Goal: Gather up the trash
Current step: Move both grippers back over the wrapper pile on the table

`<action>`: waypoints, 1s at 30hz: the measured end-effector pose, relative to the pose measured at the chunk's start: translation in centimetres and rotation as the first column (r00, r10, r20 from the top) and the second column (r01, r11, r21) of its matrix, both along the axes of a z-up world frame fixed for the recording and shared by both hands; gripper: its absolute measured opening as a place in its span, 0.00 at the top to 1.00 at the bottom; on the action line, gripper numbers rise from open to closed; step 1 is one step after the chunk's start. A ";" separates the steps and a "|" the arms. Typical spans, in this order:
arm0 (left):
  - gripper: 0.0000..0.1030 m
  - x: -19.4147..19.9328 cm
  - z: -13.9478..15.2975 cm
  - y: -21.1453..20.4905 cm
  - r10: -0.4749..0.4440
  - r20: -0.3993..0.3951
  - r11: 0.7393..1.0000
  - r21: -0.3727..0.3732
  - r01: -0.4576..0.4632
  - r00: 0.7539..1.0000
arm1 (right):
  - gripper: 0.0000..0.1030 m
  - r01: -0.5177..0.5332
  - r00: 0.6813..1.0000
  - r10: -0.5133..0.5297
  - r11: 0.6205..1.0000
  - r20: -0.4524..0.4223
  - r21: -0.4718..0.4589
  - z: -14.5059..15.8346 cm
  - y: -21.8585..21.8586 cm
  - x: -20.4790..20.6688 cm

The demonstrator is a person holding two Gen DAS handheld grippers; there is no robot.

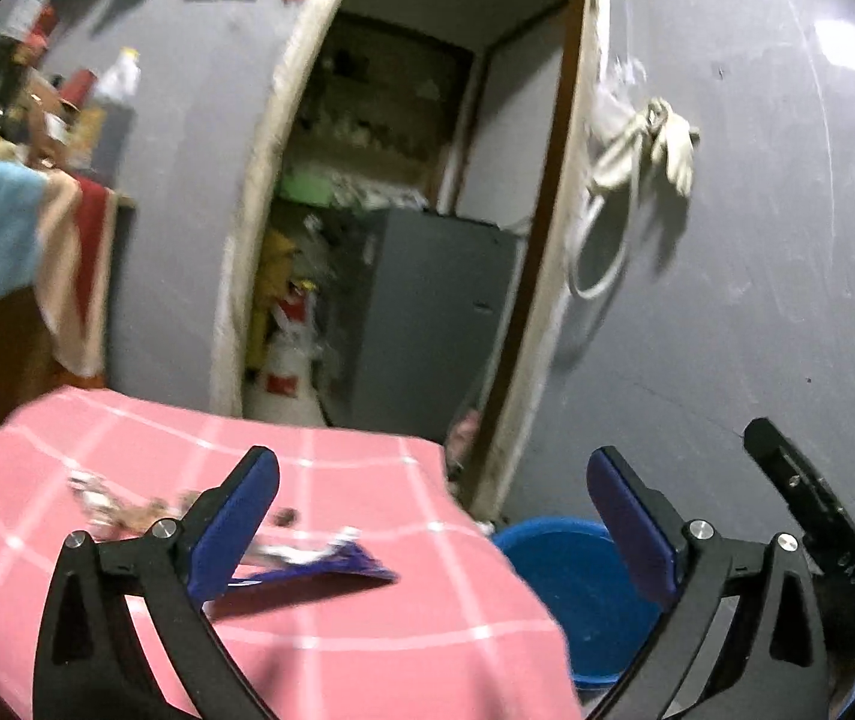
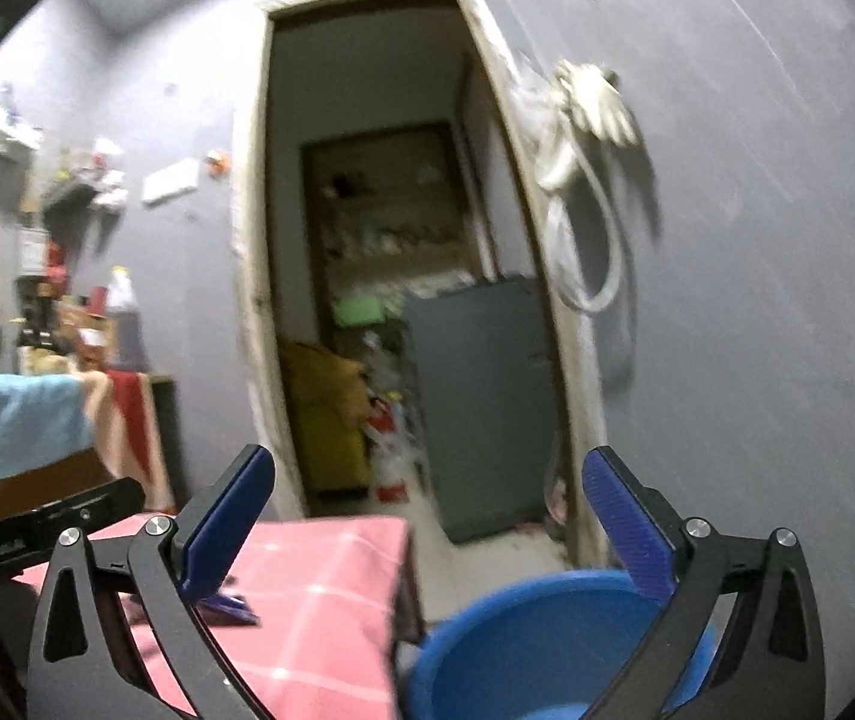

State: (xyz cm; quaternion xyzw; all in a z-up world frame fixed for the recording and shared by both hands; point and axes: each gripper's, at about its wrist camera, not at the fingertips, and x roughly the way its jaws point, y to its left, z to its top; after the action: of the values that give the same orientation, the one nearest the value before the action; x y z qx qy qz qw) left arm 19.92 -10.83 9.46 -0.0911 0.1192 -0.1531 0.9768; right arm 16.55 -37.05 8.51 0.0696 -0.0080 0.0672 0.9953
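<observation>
My left claw is wide open and holds nothing. The purple wrapper lies flat on the pink bench, just under and ahead of its left finger, long side running across. My right claw, open and empty too, is over the blue bucket, so left is nearer.

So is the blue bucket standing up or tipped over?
Standing up. The blue bucket sits on the floor beside the pink-clothed table, its open mouth facing up.
</observation>
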 end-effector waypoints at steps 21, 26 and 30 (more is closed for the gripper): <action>0.02 -3.9 -3.8 12.0 0.255 -0.071 0.966 0.057 -0.251 0.964 | 0.00 -0.290 0.957 0.281 0.934 -0.068 -0.211 -1.4 12.0 1.1; 0.02 -2.2 -5.4 13.3 0.250 -0.168 0.968 0.077 -0.240 0.954 | 0.00 -0.322 0.939 0.282 0.923 -0.199 -0.211 -2.9 13.2 3.2; 0.02 -0.8 -6.2 13.5 0.233 -0.231 0.972 0.090 -0.218 0.945 | 0.00 -0.340 0.921 0.280 0.918 -0.271 -0.206 -3.5 14.2 4.7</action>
State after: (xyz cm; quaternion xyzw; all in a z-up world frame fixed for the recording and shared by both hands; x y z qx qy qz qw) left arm 19.17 2.68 3.30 -0.0912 0.2300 -0.0243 0.9686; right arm 21.25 -22.89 5.04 -0.0479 0.1301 0.2169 0.9663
